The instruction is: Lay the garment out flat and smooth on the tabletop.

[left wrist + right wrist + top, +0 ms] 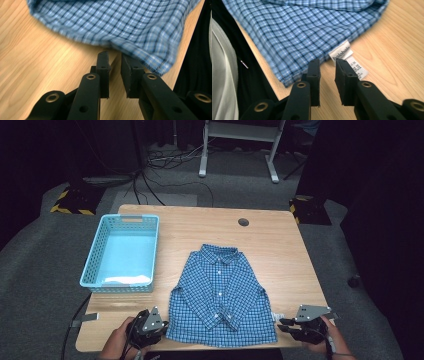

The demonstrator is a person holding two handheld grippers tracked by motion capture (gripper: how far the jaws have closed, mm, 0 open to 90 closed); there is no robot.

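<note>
Blue checked shirt (220, 295) lies flat, front up, on the wooden counter (280, 245), collar toward the far edge. Left gripper (162, 325) sits at the shirt's lower left corner, right gripper (283, 325) at the lower right by the white label (340, 53); both jaws released, nothing between them. Blue basket (95, 251) stands to the left.

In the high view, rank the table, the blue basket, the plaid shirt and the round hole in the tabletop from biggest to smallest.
1. table
2. plaid shirt and blue basket: they look close in area, and the basket lies farther off, so no firm order
3. round hole
</note>
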